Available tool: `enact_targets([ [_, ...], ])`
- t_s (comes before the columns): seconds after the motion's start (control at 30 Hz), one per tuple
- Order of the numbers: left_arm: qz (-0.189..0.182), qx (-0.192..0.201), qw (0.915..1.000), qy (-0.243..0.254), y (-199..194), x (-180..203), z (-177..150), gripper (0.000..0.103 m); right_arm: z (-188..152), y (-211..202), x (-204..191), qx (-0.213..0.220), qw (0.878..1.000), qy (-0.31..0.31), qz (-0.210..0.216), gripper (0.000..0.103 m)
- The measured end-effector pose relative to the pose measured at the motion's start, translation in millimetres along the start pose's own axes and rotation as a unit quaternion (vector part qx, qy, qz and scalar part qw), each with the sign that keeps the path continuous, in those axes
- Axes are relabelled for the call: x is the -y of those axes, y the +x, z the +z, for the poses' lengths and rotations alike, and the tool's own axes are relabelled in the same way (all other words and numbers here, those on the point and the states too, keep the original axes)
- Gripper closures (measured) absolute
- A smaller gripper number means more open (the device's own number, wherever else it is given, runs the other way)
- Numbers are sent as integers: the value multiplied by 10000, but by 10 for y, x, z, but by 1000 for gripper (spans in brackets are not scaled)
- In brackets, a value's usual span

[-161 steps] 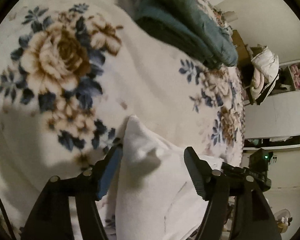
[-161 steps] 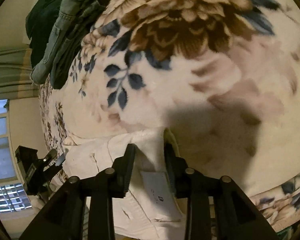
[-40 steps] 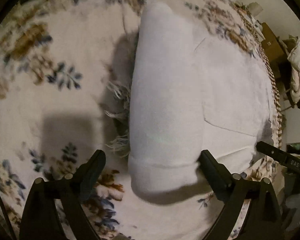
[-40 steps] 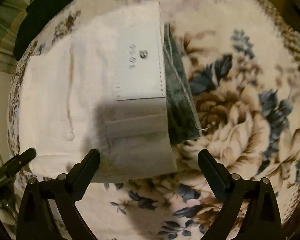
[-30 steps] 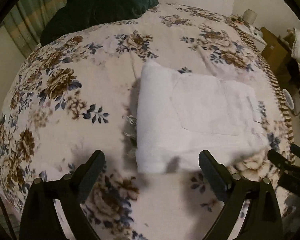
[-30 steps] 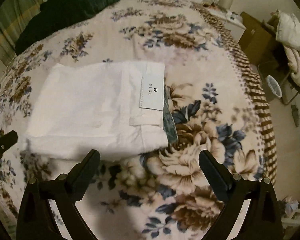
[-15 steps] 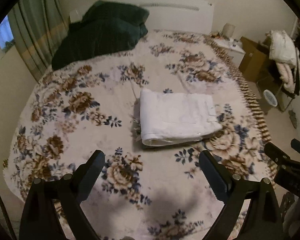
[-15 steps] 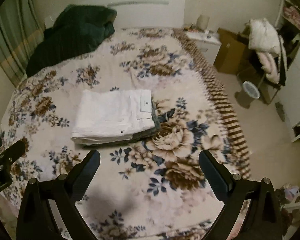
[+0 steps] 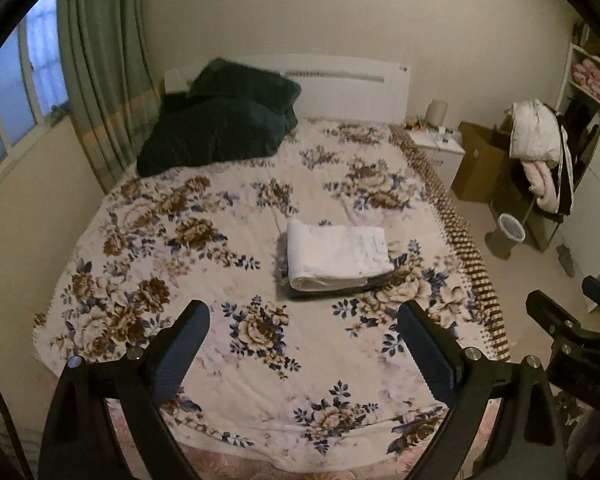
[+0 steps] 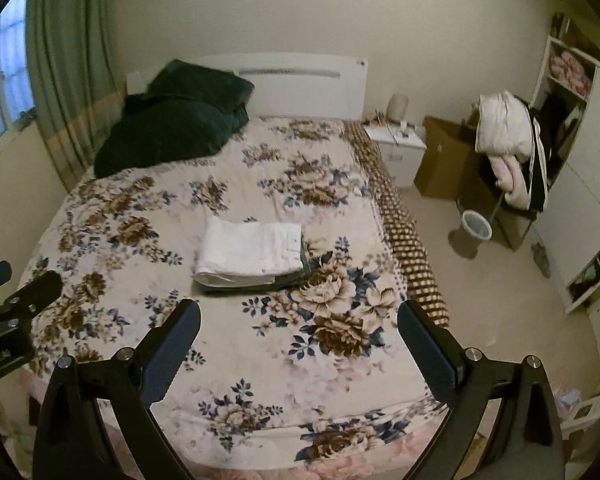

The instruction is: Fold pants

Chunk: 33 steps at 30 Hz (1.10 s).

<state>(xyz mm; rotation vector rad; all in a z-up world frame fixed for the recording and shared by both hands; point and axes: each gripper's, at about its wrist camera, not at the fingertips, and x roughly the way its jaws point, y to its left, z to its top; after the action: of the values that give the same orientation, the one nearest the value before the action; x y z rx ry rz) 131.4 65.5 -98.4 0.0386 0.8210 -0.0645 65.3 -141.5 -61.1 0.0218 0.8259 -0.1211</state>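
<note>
The white pants [image 9: 337, 254] lie folded in a neat rectangle on top of a darker folded garment [image 9: 374, 280], in the middle of the floral bed [image 9: 204, 264]. They also show in the right wrist view [image 10: 250, 254]. My left gripper [image 9: 304, 344] is open and empty, held high above the foot of the bed, far from the pants. My right gripper [image 10: 298, 344] is open and empty too, at a similar height. The right gripper's fingers [image 9: 556, 320] show at the right edge of the left wrist view.
A dark green duvet [image 9: 220, 124] is heaped at the head of the bed by the white headboard [image 9: 352, 80]. A nightstand [image 10: 396, 148], a cardboard box [image 10: 440, 160], a clothes-draped chair [image 10: 508, 152], a small bin [image 10: 476, 226] and shelving [image 10: 572, 120] stand on the right. Curtains [image 9: 100, 92] hang on the left.
Both grippers let go of the white pants and pulled far back and up from the bed. The pants now lie folded on the darker garment, seen from a distance.
</note>
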Motion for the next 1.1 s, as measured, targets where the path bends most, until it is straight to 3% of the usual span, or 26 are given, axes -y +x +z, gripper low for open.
enact_targets([
  [0.27, 117, 478, 9988, 1, -732, 92, -31, 7, -40, -1160, 59, 446, 9989, -71, 92, 2],
  [0.53, 79, 520, 9986, -87, -993, 163, -156, 7, -86, -1705, 166, 498, 9985, -80, 202, 2],
  [0.8, 219, 643, 9976, -125, -1073, 246, -180, 6, -73, -1768, 365, 590, 9977, 114, 317, 2],
  [0.87, 247, 645, 9975, -126, -1038, 274, -153, 0, -37, -1702, 421, 690, 9971, 126, 291, 2],
  [1.1, 425, 611, 9970, -192, -757, 301, -21, 0, 130, -1214, 492, 600, 9978, 237, 118, 0],
])
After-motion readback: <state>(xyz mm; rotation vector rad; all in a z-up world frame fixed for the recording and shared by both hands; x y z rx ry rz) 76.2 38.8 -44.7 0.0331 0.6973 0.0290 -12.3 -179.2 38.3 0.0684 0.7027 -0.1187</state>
